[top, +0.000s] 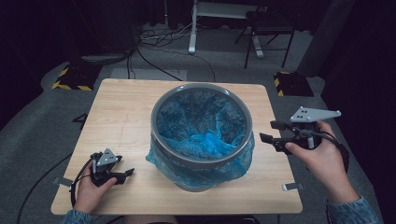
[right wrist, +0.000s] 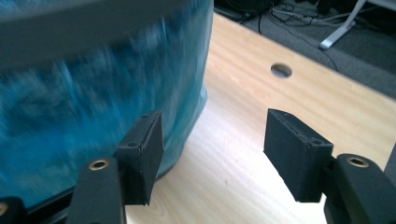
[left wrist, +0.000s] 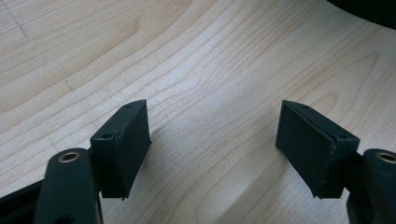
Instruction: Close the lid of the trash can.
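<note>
Jaws of my left gripper [top: 125, 173] stand apart, low over bare table [left wrist: 196, 70] at the near left corner, holding nothing. Right gripper [top: 268, 132], jaws also apart, hovers just beside the bin [top: 201, 88]. Blue liner bag [top: 201, 122] sits inside, its edge folded over the rim. Lining looks done; maybe tidying the skirt remains.

- Left gripper [top: 122, 175]: black body, small grey three-cornered plate on top, black cable trailing off behind the hand
- Right gripper [top: 270, 132]: black, with a larger grey three-cornered plate dotted with small holes
- Jaws: square black blocks with ribbed inner faces and small screw holes, on black arms with brass-ringed holes
- Sleeves [top: 350, 211]: blue-grey knit cuffs at both wrists
</note>
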